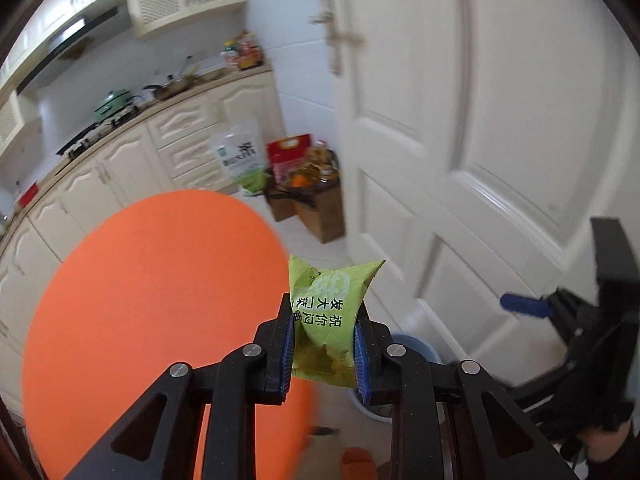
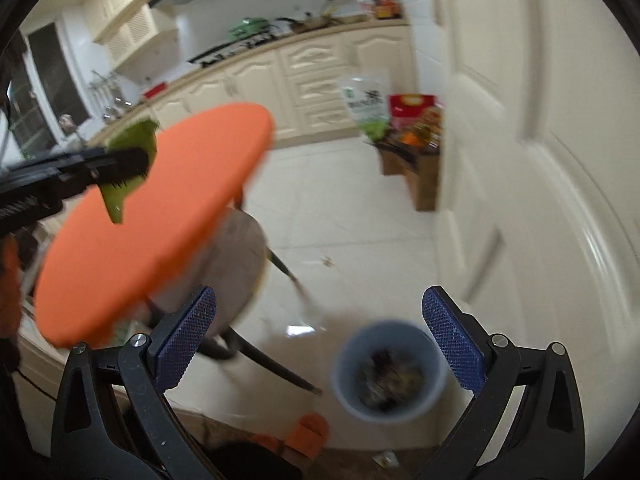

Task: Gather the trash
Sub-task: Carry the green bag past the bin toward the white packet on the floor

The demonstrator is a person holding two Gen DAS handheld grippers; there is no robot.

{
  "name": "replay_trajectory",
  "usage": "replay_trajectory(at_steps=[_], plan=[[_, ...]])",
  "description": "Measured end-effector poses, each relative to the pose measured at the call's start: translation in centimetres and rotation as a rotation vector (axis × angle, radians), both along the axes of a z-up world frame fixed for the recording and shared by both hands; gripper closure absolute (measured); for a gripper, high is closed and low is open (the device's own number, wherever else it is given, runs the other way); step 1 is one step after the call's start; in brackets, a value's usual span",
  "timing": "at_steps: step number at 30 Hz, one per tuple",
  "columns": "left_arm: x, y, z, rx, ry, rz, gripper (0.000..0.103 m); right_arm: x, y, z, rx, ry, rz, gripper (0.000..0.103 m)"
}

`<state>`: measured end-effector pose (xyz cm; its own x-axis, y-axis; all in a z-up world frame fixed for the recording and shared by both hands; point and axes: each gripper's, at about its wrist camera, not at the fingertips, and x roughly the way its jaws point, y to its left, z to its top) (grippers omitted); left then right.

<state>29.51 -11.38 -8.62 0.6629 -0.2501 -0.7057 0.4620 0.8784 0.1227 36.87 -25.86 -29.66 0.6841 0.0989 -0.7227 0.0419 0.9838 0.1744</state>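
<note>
My left gripper (image 1: 324, 320) is shut on a green snack wrapper (image 1: 330, 316) with black Chinese print, held in the air beside the round orange table (image 1: 152, 300). In the right wrist view the left gripper (image 2: 132, 164) shows at the left with the wrapper (image 2: 134, 140) over the orange table (image 2: 160, 208). My right gripper (image 2: 320, 320) is open and empty, above a blue-grey trash bin (image 2: 390, 372) on the floor that holds dark rubbish. The bin's rim (image 1: 416, 346) peeks out behind the left fingers. The right gripper (image 1: 532, 306) shows at the right edge.
A white panelled door (image 1: 480, 140) stands close on the right. Cardboard boxes with groceries (image 2: 412, 148) and a green bag (image 1: 240, 156) sit by the cabinets. A chair (image 2: 240, 264) stands under the table. Small scraps (image 2: 328, 262) lie on the tiled floor. An orange slipper (image 2: 308, 432) lies near the bin.
</note>
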Motion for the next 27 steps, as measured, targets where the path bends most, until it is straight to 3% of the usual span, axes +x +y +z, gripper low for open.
replay_trajectory(at_steps=[5, 9, 13, 16, 20, 25, 27], plan=[[-2.5, -4.0, -5.2, 0.002, 0.1, -0.117, 0.081, -3.1, -1.9, -6.0, -0.034, 0.083, -0.068, 0.0], [-1.7, -5.5, -10.5, 0.012, 0.203, -0.217, 0.081, -3.8, -2.4, -10.1, -0.073, 0.108, -0.108, 0.0], [0.6, -5.7, -14.9, 0.062, 0.242, -0.301, 0.081, -4.8, -3.7, -15.0, -0.064, 0.222, -0.181, 0.0], [2.5, -5.9, -17.7, 0.083, 0.282, -0.331, 0.081, -5.9, -5.3, -18.8, -0.014, 0.291, -0.212, 0.0], [5.0, -6.9, -24.9, 0.14, 0.364, -0.343, 0.081, -6.9, -6.5, -24.5, -0.013, 0.375, -0.229, 0.0], [4.2, -9.7, -33.3, 0.21, 0.511, -0.373, 0.081, -8.6, -7.0, -30.4, 0.027, 0.444, -0.216, 0.0], [3.5, -10.5, -35.9, 0.216, 0.512, -0.371, 0.081, -9.0, -6.7, -32.8, 0.029, 0.48, -0.205, 0.0]])
